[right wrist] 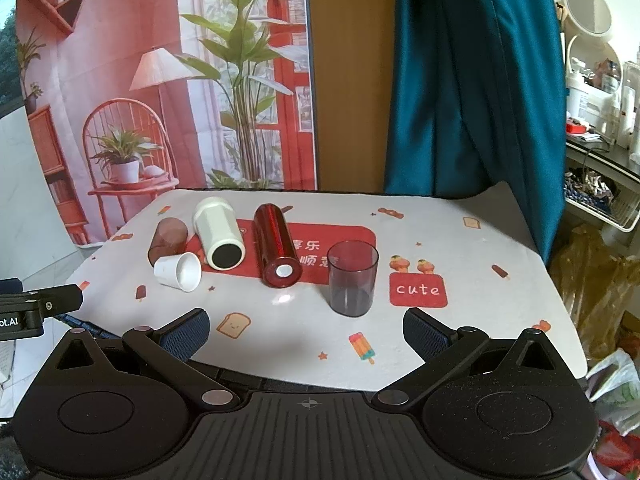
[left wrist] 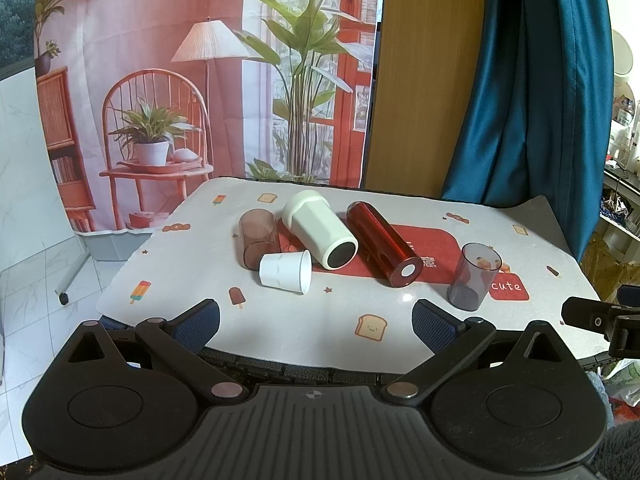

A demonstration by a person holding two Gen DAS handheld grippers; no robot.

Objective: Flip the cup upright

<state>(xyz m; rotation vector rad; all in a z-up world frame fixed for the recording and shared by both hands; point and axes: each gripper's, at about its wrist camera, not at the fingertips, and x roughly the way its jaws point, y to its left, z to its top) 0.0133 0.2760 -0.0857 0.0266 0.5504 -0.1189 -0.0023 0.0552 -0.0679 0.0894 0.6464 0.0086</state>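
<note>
Both grippers hung at the near edge of the counter (right wrist: 500, 232), w/ nothing between the fingers. Left gripper (left wrist: 316, 322) had its jaws wide apart; right gripper (right wrist: 306, 330) likewise spread. Neither touched any cup.

On the printed cloth (left wrist: 280, 320) lay four things on their sides, plus one cup upright. Small white cup (left wrist: 286, 271) was on its side, mouth facing right, near the left-center of the counter, just in front of the brown tumbler (left wrist: 258, 242), also lying down. To the right of those lay the white bottle (left wrist: 318, 232), dark base toward the camera, then the red bottle (left wrist: 382, 248), also base forward, both across the red patch. Gray tumbler (left wrist: 474, 276) stood upright, mouth up, by the "cute" label (left wrist: 508, 288), apart from the red bottle.

In the right wrist view the same row: white cup (right wrist: 178, 272), brown tumbler (right wrist: 168, 238), white bottle (right wrist: 218, 236), red bottle (right wrist: 276, 246), gray tumbler (right wrist: 352, 278) nearest the right gripper.
</note>
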